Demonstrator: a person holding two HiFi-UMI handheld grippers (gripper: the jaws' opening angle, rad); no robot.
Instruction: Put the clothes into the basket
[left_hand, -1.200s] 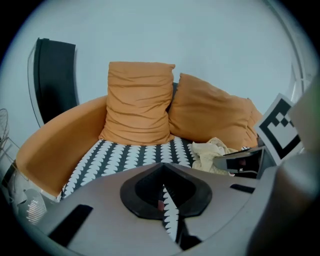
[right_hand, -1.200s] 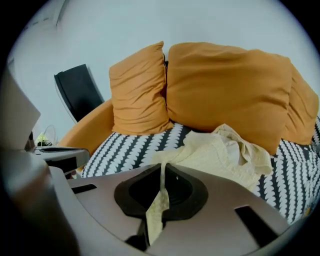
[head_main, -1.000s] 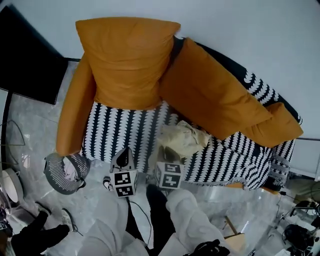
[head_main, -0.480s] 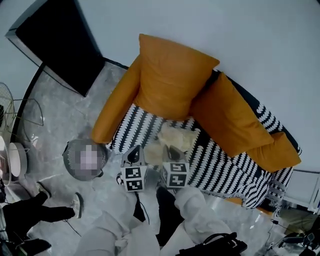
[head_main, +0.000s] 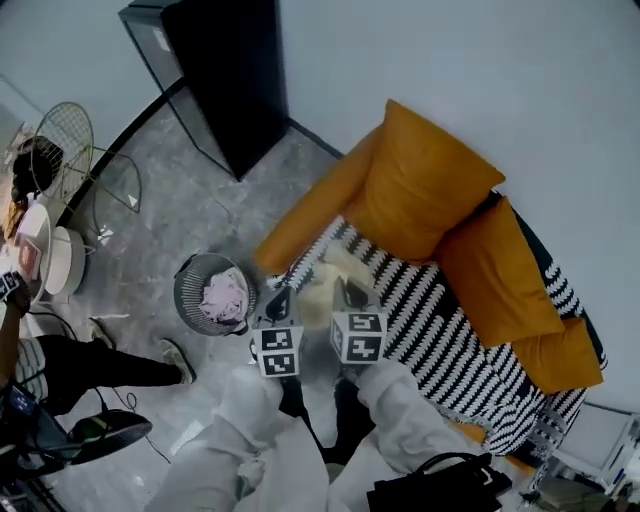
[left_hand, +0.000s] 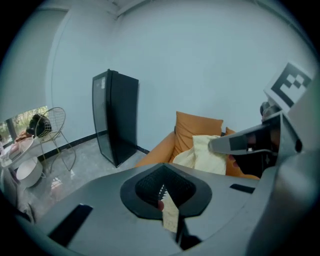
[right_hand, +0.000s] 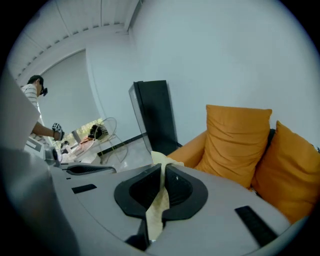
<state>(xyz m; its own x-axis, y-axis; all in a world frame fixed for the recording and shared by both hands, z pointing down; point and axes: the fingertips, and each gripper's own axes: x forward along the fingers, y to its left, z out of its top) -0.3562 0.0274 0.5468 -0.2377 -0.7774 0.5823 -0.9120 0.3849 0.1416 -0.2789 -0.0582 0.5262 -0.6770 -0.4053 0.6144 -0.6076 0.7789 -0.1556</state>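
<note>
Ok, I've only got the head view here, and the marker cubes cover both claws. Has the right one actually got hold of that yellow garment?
Observer: Yes. In the right gripper view the right claw is shut on a fold of the pale yellow garment, which runs down between its jaws.
Operator: And the left one?
Observer: Shut too. The left gripper view shows the left claw pinching a narrow strip of the same fabric.
Operator: Where's the rest of it?
Observer: From the left gripper view, it is bunched at the right claw's tip, in front of an orange cushion.
</note>
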